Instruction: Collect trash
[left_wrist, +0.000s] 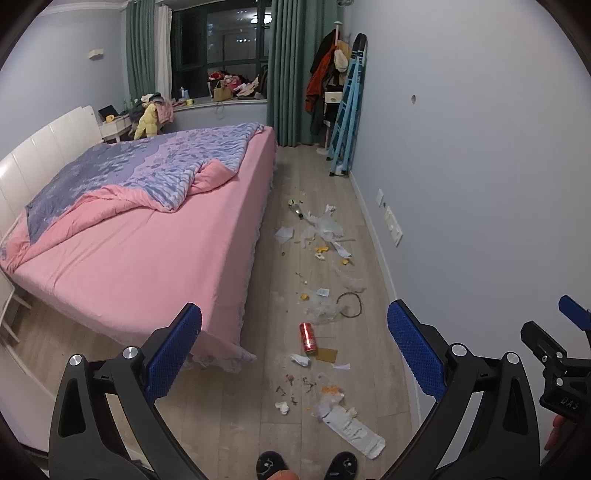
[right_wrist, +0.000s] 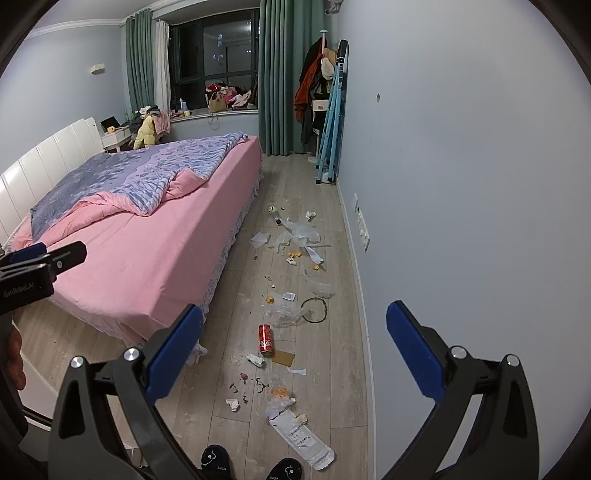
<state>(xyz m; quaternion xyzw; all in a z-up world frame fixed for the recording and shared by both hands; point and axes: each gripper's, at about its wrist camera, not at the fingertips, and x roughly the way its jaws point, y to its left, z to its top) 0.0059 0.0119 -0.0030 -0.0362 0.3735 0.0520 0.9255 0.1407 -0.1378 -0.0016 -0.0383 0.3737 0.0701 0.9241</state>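
Both grippers — left (left_wrist: 293, 347), right (right_wrist: 293, 345) — hung wide open, empty; I judged the can (left_wrist: 308, 338) light, rigid — grip its sides

Two wrist views held high, side by side, facing down the room, sharing bed (left_wrist: 147, 229), littered floor (right_wrist: 236, 369) and window (left_wrist: 221, 40)

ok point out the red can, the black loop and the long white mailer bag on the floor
red can (left_wrist: 308, 338), left wrist view, middle of its side
black loop (right_wrist: 314, 310), right wrist view, on its left arc
white mailer bag (right_wrist: 301, 437), right wrist view, middle of the bag
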